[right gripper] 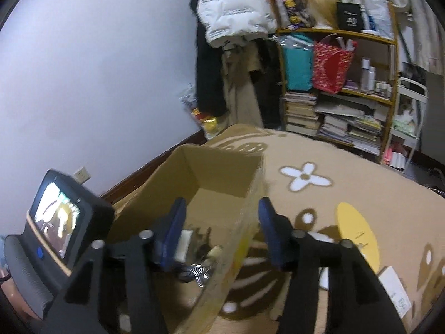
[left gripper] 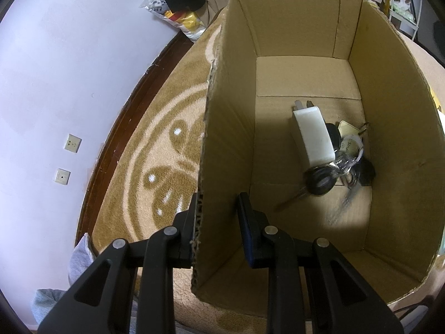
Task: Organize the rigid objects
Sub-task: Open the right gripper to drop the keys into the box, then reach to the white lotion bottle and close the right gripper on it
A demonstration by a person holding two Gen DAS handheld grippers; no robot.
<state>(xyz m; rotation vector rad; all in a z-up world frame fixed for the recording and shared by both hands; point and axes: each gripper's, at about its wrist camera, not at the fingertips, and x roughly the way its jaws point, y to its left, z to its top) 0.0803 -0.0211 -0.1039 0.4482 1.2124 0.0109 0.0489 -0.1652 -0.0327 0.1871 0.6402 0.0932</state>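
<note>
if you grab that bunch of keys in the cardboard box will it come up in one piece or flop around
The bunch of black-headed keys would likely lift as one linked cluster, with loose keys dangling and swinging. It probably shifts in the grip, being uneven metal and plastic. The white plug adapter lying against it may get nudged.

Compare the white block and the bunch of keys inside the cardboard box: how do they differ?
The white block is one pale, smooth, boxy piece; the bunch of keys is a dark, glinting tangle of several parts. The block lies partly on top of the keys, which spread across the floor of the cardboard box. Both touch and sit toward the same wall.
</note>
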